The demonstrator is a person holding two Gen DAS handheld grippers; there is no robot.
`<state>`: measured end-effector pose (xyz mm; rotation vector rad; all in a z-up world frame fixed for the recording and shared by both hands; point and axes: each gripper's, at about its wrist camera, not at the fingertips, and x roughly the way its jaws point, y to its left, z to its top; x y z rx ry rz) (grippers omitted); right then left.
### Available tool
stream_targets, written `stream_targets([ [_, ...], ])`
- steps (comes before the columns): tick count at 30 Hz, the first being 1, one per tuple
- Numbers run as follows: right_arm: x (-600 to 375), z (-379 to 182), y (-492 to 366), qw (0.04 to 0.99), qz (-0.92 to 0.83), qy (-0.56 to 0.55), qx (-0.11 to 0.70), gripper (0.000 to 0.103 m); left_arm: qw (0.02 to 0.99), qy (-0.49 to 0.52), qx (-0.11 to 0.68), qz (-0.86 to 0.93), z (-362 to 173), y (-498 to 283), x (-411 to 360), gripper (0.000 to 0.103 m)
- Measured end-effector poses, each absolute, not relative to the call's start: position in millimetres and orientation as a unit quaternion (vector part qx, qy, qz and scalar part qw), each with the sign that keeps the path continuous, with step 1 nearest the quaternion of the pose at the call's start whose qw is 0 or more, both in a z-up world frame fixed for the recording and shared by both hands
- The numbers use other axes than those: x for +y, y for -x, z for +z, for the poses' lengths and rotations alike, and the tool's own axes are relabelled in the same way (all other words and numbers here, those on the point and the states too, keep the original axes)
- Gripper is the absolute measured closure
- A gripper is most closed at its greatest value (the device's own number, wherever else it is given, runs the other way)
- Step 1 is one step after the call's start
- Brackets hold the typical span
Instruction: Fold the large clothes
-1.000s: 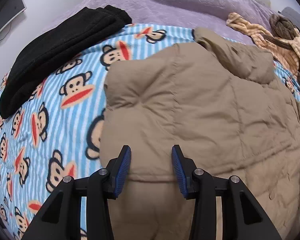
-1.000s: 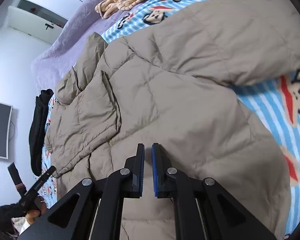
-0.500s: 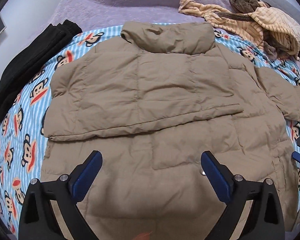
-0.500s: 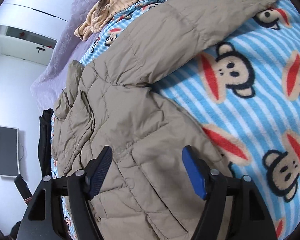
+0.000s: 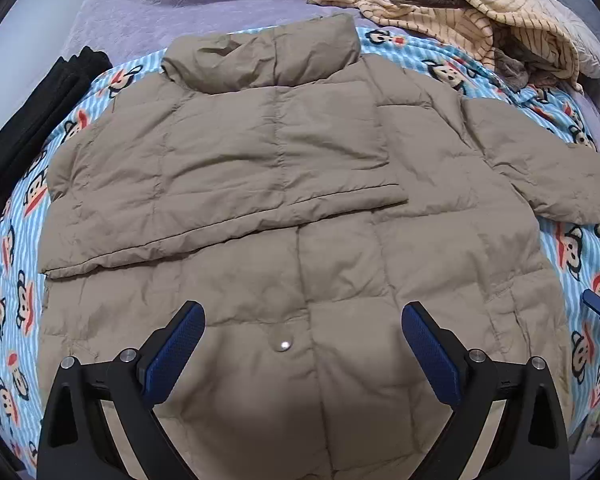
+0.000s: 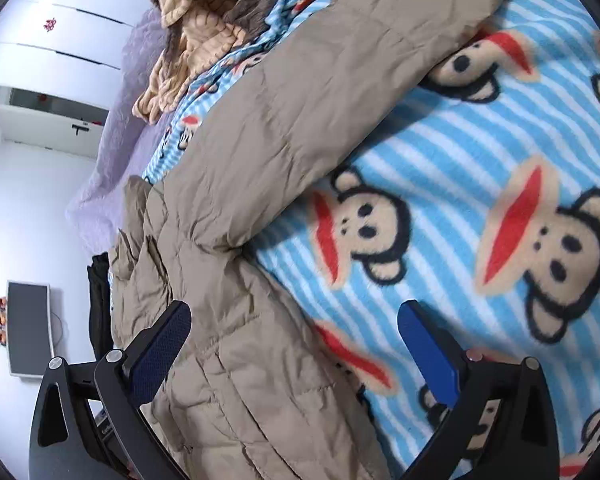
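With both the left gripper (image 5: 302, 344) and right gripper (image 6: 294, 344) wide open and empty, pinch the outstretched sleeve (image 6: 340, 80) near its cuff and fold it squarely across the puffer jacket (image 5: 300, 200).

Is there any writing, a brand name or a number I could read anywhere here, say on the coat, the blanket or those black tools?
No text can be read in either view.
Tan puffer jacket: no label or print shows, only a plain metal snap.
Monkey blanket: cartoon faces and stripes, no words.
Right gripper: a small white mark low on its frame, too small and cut off to read.
Red decoration on the white cupboard: too blurred to read.
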<state>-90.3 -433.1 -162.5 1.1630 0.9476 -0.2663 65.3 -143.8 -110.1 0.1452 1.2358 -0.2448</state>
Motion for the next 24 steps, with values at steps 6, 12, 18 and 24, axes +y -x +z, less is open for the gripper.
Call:
stream_targets([
  [6, -494, -169, 91, 0.721, -0.131, -0.576, 0.361, 0.0, 0.803, -0.071, 0.577, -0.127, -110, -68, -175, 0.004],
  [12, -553, -171, 83, 0.718, -0.154, -0.609, 0.3, 0.0, 0.805, -0.066, 0.576, -0.127, -109, -68, -194, 0.004],
  [18, -593, -171, 84, 0.709, -0.17, -0.635, 0.255, 0.0, 0.808, -0.066, 0.574, -0.118, -108, -73, -202, 0.004],
  [24, -599, -178, 84, 0.693, -0.173, -0.648, 0.264, 0.022, 0.81, -0.064, 0.572, -0.111, -107, -80, -205, 0.004],
])
